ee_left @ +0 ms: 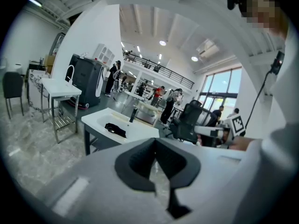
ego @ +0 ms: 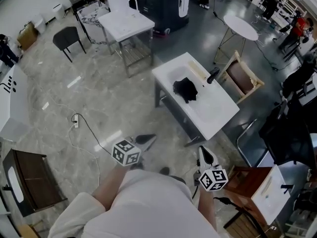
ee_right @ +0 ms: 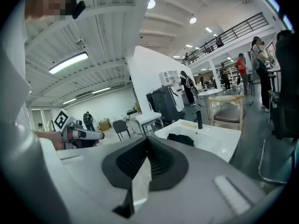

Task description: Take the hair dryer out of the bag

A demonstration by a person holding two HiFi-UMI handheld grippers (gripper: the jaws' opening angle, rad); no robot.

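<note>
A black bag [ego: 185, 89] lies crumpled in the basin of a white sink-shaped table [ego: 218, 118]. The left gripper view shows the bag [ee_left: 114, 129] far ahead, and so does the right gripper view [ee_right: 181, 138]. No hair dryer shows outside it. A black upright fixture [ego: 213, 75] stands at the table's far edge. My left gripper [ego: 146, 140] and right gripper [ego: 205, 155] hang over the floor, well short of the table. Both are shut with nothing between the jaws, as seen close up for the left [ee_left: 155, 143] and the right [ee_right: 147, 143].
A wooden chair [ego: 242, 78] stands behind the sink table and a metal-framed chair [ego: 250, 143] to its right. Further off are a white table with a rack [ego: 126, 24], a black chair [ego: 67, 37] and a round table [ego: 241, 27]. A cable with a power strip [ego: 75, 123] crosses the floor.
</note>
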